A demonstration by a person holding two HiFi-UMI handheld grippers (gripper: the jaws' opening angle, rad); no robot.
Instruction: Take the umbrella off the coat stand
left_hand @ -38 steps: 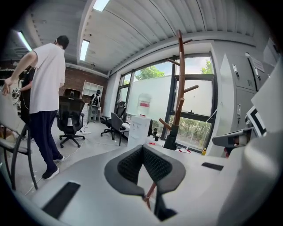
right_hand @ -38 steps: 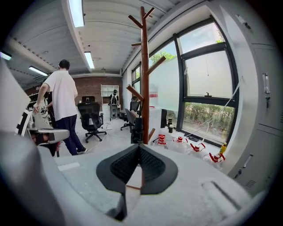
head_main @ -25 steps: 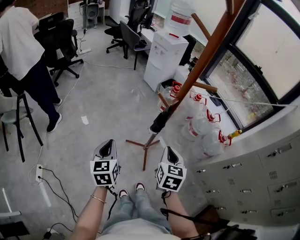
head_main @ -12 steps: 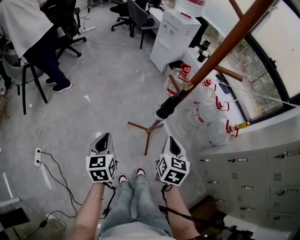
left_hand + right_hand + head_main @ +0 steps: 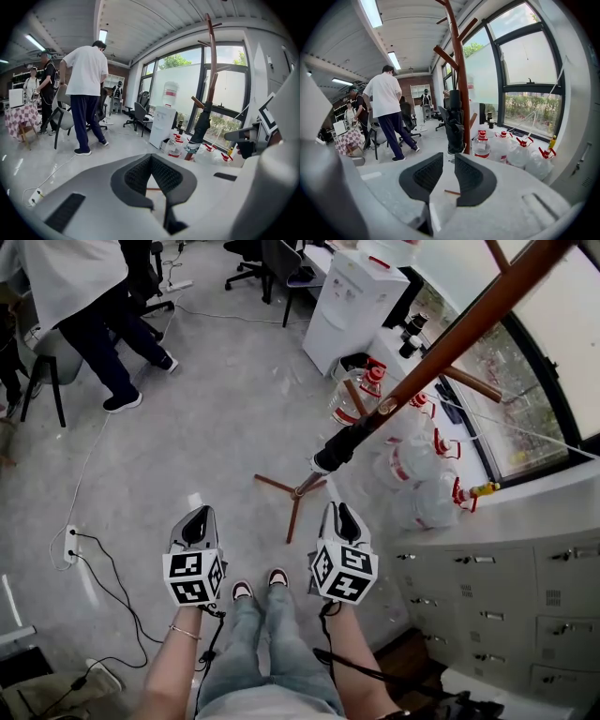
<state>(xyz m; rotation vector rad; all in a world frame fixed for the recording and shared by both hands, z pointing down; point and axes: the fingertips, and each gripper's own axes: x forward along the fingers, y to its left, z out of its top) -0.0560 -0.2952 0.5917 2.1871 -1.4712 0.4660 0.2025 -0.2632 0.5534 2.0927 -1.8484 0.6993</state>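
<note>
A folded black umbrella (image 5: 337, 451) hangs low on the brown wooden coat stand (image 5: 441, 343), just above its tripod base (image 5: 292, 498). Both grippers are held in front of the person's legs, short of the stand and touching nothing. My left gripper (image 5: 197, 521) is shut with its tips together, and in the left gripper view (image 5: 151, 157) the umbrella (image 5: 202, 126) is off to the right. The jaws of my right gripper (image 5: 342, 517) are opening, with a narrow empty gap between them (image 5: 449, 157). It points at the umbrella (image 5: 453, 122) and the stand (image 5: 461, 79) straight ahead.
Several large water bottles (image 5: 412, 474) crowd the floor right of the stand by the window. Behind them is a white water dispenser (image 5: 352, 306). Grey drawer cabinets (image 5: 487, 596) line the right. A person in a white shirt (image 5: 84, 296) stands far left near chairs. A power strip (image 5: 67, 545) with cables lies at left.
Both grippers have sunk a little and sit lower against the floor. The person at the far left has moved further off. The umbrella still hangs on the stand.
</note>
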